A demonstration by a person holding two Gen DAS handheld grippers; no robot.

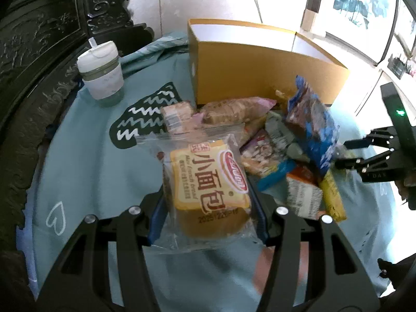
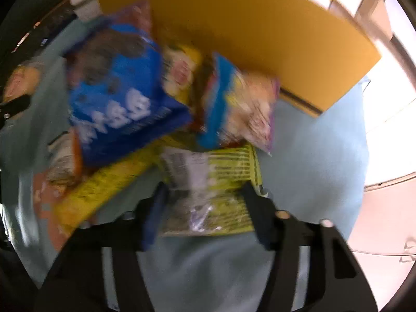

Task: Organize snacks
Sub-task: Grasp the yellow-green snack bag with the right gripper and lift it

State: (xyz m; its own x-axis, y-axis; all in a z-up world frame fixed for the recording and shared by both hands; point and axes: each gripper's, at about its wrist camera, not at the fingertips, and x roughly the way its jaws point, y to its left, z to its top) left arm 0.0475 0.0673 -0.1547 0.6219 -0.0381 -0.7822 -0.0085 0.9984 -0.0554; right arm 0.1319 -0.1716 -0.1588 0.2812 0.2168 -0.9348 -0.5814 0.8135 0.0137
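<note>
Snacks mostly unsorted: left gripper (image 1: pixel 208 202) pinches the clear-wrapped small bread packet (image 1: pixel 208 182), right gripper (image 2: pixel 205 208) pinches a yellow-green crinkly packet (image 2: pixel 213 189); yellow cardboard box (image 1: pixel 260 59) awaits beside the heap.

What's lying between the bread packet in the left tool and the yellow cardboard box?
In the left wrist view, two pinkish wrapped snack packets lie between the bread packet and the cardboard box.

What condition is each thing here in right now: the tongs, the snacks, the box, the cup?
Left tongs: closed on the bread packet, sealed.
Right tongs: around the yellow-green packet; grip unclear, view blurred.
Cardboard box: upright, open at the top.
Cup: upright, lid on.
Blue packet: propped on the pile.
</note>
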